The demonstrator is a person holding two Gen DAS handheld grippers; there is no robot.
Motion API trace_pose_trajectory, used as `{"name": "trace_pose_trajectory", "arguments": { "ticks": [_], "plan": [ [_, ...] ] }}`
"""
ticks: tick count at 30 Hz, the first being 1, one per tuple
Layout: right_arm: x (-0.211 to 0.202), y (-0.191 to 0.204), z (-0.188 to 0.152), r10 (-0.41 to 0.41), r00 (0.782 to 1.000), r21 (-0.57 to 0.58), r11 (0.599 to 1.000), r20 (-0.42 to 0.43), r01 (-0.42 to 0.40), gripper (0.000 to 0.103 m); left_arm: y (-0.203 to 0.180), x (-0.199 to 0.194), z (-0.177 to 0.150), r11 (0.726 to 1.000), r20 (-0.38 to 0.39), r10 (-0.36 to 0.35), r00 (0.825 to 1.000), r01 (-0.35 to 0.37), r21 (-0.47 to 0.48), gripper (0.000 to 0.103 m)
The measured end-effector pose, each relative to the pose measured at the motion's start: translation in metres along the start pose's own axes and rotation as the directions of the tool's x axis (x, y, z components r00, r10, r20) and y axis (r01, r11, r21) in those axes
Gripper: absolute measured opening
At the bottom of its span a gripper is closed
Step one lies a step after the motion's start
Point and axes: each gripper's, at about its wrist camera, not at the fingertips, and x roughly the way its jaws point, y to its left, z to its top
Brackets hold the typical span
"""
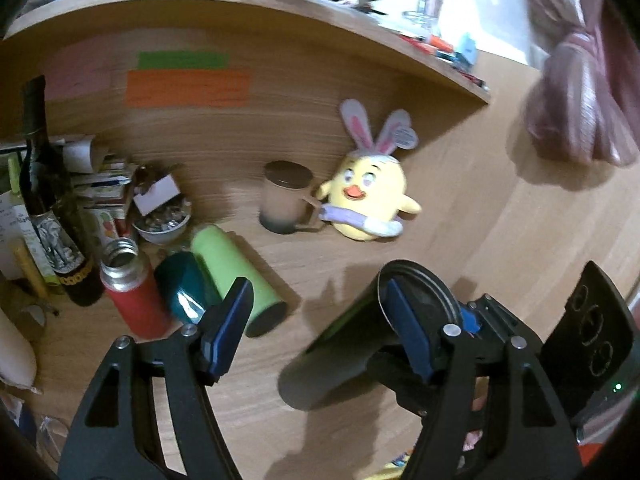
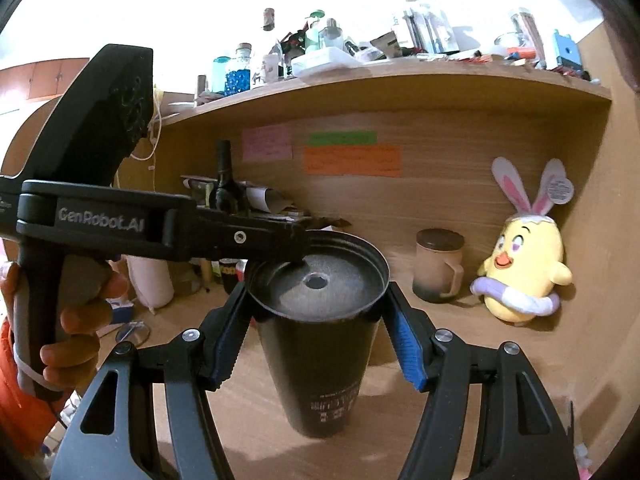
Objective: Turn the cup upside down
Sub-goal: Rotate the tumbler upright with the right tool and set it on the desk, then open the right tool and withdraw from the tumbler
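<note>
The black cup is seen standing on the desk between the blue-padded fingers of the right gripper, whose pads flank it just under the lidded rim; contact cannot be told. One finger of the left gripper is laid on the cup's lid, its jaws spread wide with nothing between them. Beyond the grippers, a frosted mug and a yellow plush chick are set against the back panel.
</note>
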Motion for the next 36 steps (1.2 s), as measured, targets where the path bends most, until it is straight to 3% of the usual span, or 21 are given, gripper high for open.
{"name": "trace_pose_trajectory", "arguments": {
  "ticks": [5, 10, 24, 28, 36],
  "plan": [
    [0.026, 0.003, 0.002, 0.025, 0.999, 0.0, 1.0, -0.038, -0.025, 0.062, 0.019, 0.007, 0.006, 0.999, 0.004, 0.038, 0.999, -0.038, -0.038, 0.071],
    [0.045, 0.001, -0.016, 0.045, 0.994, 0.026, 0.999, -0.096, -0.042, 0.063, 0.035, 0.014, 0.007, 0.994, -0.01, -0.03, 0.999, 0.029, -0.104, 0.078],
    [0.043, -0.004, -0.023, 0.064, 0.988, 0.066, 0.996, -0.142, -0.055, 0.065, 0.016, 0.006, 0.006, 0.999, 0.005, 0.048, 0.999, -0.048, -0.025, 0.079],
    [0.034, -0.003, -0.021, 0.049, 0.99, 0.058, 0.997, -0.133, -0.041, 0.071, 0.013, -0.006, 0.007, 0.998, 0.023, 0.056, 0.998, -0.056, -0.022, 0.079],
    [-0.024, 0.0, -0.012, 0.016, 0.999, 0.014, 1.0, -0.049, -0.015, 0.089, 0.0, -0.063, -0.019, 0.992, 0.158, 0.122, 0.98, -0.125, 0.011, 0.083]
  ]
}}
